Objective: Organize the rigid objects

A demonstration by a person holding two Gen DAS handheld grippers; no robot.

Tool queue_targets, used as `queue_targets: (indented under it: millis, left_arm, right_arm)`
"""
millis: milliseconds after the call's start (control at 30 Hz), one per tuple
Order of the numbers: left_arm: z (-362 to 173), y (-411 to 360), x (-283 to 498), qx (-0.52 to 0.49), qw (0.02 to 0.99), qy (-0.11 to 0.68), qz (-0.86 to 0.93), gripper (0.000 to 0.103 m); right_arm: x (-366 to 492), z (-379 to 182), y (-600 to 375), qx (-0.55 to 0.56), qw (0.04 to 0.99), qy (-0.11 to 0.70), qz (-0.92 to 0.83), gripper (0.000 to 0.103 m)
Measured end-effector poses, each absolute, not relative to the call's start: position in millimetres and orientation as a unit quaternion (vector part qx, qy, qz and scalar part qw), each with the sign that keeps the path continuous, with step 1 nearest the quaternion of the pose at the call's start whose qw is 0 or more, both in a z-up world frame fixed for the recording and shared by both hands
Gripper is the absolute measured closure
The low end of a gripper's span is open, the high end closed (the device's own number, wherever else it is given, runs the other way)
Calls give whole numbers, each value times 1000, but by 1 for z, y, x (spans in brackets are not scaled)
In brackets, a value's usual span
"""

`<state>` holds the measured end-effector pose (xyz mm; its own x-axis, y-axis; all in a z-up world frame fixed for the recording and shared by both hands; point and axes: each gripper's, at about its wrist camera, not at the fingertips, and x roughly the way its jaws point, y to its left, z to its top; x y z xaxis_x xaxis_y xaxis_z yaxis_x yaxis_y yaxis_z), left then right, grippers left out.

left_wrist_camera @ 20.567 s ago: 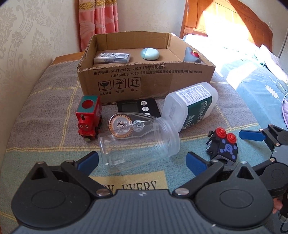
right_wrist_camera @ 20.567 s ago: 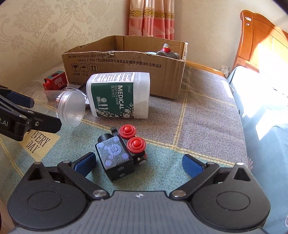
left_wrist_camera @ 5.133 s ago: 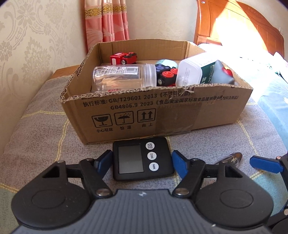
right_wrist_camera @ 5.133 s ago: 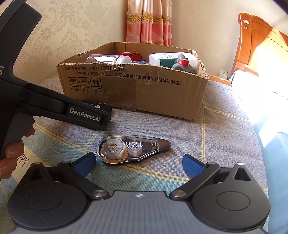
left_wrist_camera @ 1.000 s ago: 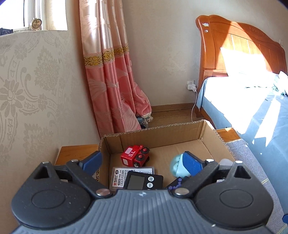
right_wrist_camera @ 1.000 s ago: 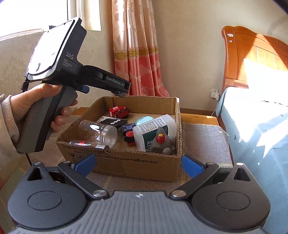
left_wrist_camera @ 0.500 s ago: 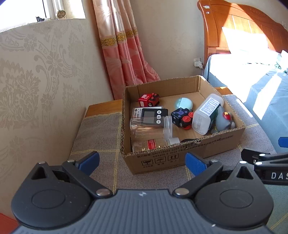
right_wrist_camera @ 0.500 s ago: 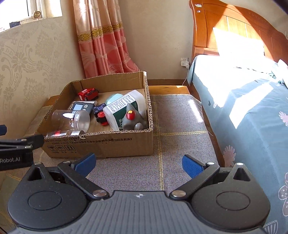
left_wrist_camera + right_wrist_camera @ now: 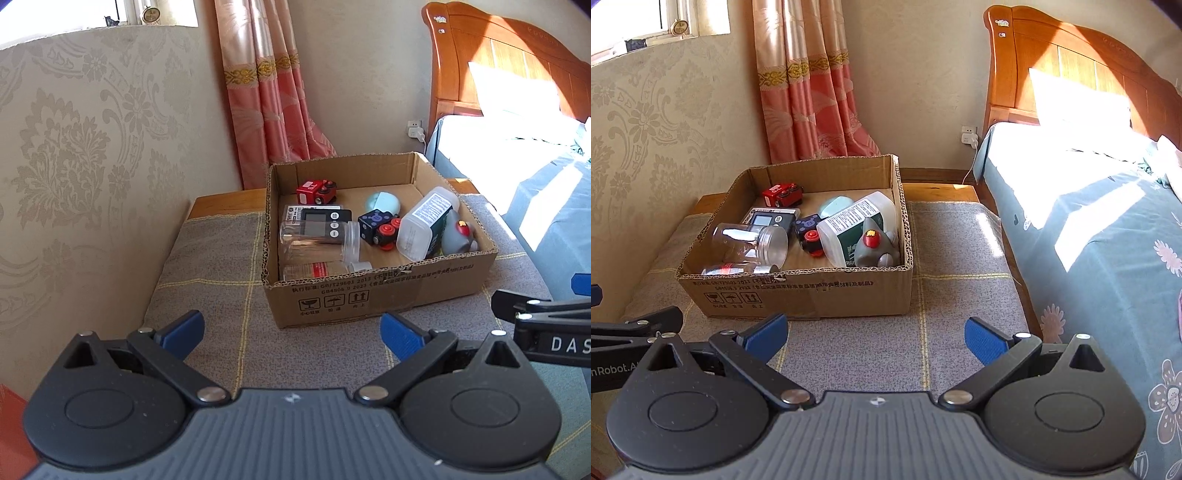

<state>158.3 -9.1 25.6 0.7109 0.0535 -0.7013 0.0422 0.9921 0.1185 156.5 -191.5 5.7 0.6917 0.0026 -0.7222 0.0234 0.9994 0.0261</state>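
Both views show the box full. Left view: the left gripper (image 9: pixel 291 334) gapes wide, empty, near the box (image 9: pixel 376 295); bare cloth (image 9: pixel 214 266) lies left of it. Right view: the right gripper (image 9: pixel 875 338) is spread, empty; cloth runs right to the bed (image 9: pixel 1108 236) edge.

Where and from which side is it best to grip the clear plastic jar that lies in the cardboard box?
Probably from above, across the round body of the clear plastic jar. It lies on its side, its wider lid end toward the middle of the cardboard box, so the fingers should close over the narrower clear part, clear of the black timer behind.
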Motion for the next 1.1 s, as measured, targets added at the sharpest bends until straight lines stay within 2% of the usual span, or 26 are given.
queue_targets:
  millis: [1100]
  left_arm:
    - [28,-9,157,54,922,384,18,2]
  right_arm:
    - [153,8,-187,11,921,390,0,0]
